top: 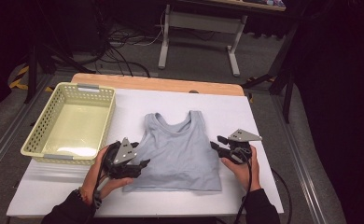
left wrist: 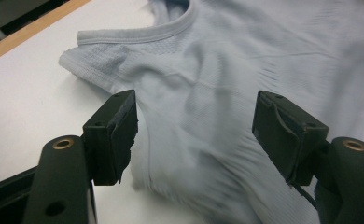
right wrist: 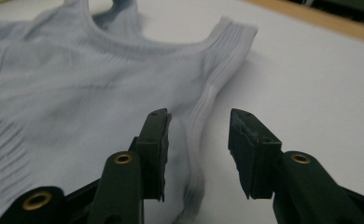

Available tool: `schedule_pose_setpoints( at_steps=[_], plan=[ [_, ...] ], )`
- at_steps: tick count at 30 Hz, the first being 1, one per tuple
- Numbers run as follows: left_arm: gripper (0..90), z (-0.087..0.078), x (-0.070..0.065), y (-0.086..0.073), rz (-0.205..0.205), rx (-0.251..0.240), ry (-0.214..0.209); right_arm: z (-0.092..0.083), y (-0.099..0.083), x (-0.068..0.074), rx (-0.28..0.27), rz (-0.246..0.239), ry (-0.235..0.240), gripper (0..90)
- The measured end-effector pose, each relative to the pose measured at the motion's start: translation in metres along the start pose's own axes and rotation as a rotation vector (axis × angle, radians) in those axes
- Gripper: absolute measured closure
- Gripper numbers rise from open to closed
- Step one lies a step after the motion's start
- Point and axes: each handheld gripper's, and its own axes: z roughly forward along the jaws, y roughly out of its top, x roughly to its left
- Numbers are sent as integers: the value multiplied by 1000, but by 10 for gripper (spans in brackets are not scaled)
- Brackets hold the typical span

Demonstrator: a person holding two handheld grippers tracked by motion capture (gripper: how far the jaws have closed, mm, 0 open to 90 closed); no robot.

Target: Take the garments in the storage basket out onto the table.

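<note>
High view: a pale blue top (top: 178, 151) lies flat, neck away from the person, on the white table (top: 245, 112), just right of a yellow basket (top: 69, 122) whose rim stands close to the top's left edge. The left gripper (top: 143, 164) is at the top's left side, near the lower part of that edge, its tips over the cloth. The right gripper (top: 216, 143) is at the top's right side, tips at the edge of the cloth. Both are held by hands coming in from the bottom. How wide the jaws stand cannot be judged from here. Cables and a table frame lie on the floor beyond.

Left gripper view: the left gripper (left wrist: 194, 126) has its jaws wide apart. The top (left wrist: 245, 60) lies beneath and ahead, armhole edge and neckline toward the upper left. Cloth shows in the gap, lying on the table; neither pad presses on it. Nothing is held.

Right gripper view: the right gripper (right wrist: 199, 149) has its jaws partly apart. The top (right wrist: 77, 93) fills the left; its ribbed side edge runs up between the jaws toward the shoulder strap. The pads stand clear of that edge on both sides. Nothing is gripped. Bare table (right wrist: 320, 79) lies to the right.
</note>
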Motion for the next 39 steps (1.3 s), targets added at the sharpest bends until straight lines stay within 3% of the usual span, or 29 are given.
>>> schedule_pose_setpoints(
  at_steps=[2, 3, 4, 7, 10, 13, 15, 16, 21, 25, 32, 36, 39],
  plan=[
    [354, 16, 4, 1, -13, 33, 25, 6, -8, 1, 25, 20, 23, 580],
    [360, 16, 4, 1, -13, 33, 25, 6, -8, 1, 25, 20, 23, 580],
    [375, 29, 9, -1, -19, 70, 47, 13, -13, 4, 77, -11, 4, 570],
    [385, 43, 17, -8, -81, 120, 51, 18, -16, 4, 101, -8, 15, 566],
    [385, 46, 24, -14, -129, 137, 45, 23, -20, 2, 132, 8, 21, 568],
    [433, 46, 27, -17, -163, 134, 22, 24, -20, 2, 134, 14, 22, 591],
    [463, 48, 30, -23, -206, 132, -22, 24, -20, 3, 143, 37, 39, 675],
    [515, 48, 32, -24, -221, 124, -68, 24, -20, 3, 144, 41, 47, 708],
    [740, 48, 33, -22, -211, 128, -98, 22, -19, 6, 140, 19, 56, 798],
    [796, 51, 36, -13, -210, 111, -70, 14, -14, 5, 97, 1, 11, 810],
    [818, 54, 46, 18, -170, 55, -13, 4, -7, -5, 17, 12, -101, 811],
    [809, 60, 47, 21, -165, 81, 1, 6, -8, -10, 8, 36, -104, 776],
    [793, 57, 44, 17, -160, 68, 18, 3, -10, -12, -7, 63, -98, 742]
  ],
)
